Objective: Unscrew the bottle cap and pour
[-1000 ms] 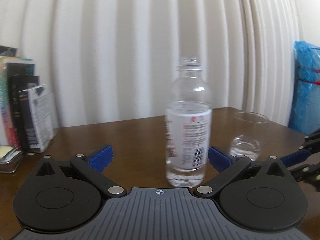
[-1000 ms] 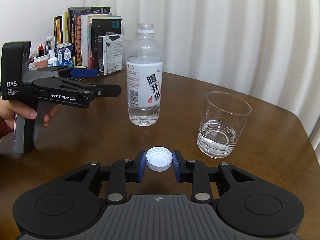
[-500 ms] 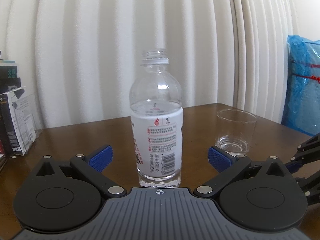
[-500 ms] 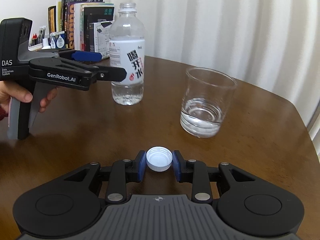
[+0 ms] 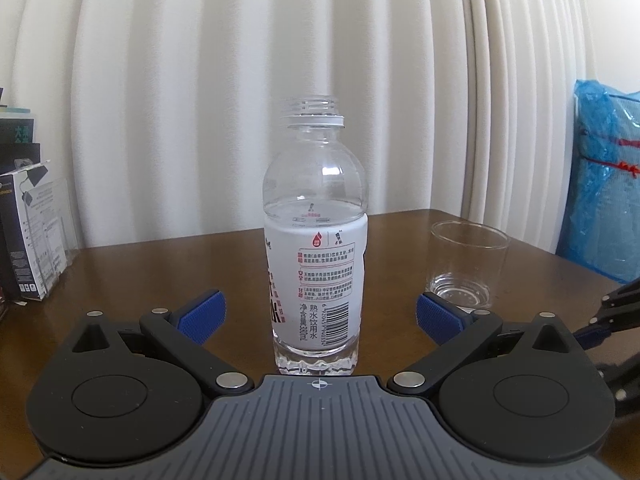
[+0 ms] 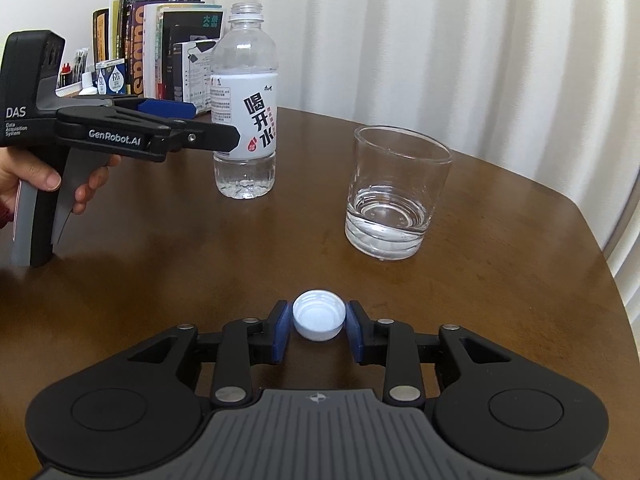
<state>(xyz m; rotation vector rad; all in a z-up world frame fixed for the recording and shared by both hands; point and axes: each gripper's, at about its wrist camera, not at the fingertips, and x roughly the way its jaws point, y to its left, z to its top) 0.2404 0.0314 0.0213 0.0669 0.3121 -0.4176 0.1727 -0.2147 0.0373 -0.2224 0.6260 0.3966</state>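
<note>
An uncapped clear water bottle (image 5: 316, 264) with a white label stands upright on the brown table, also in the right wrist view (image 6: 245, 112). My left gripper (image 5: 318, 314) is open, its blue pads on either side of the bottle's lower part, apart from it; it shows from the side in the right wrist view (image 6: 208, 128). My right gripper (image 6: 319, 326) is shut on the white bottle cap (image 6: 319, 314), low over the table. A clear glass (image 6: 394, 196) holding a little water stands right of the bottle, also in the left wrist view (image 5: 466, 264).
Books and boxes (image 6: 160, 52) stand at the table's back left, also in the left wrist view (image 5: 28, 220). A white curtain (image 5: 280, 60) hangs behind. A blue plastic bag (image 5: 604, 184) is beyond the right table edge (image 6: 592, 224).
My left gripper has swung so the bottle sits centred between its open fingers and closer. My right gripper has drifted towards the glass, still holding the cap.
</note>
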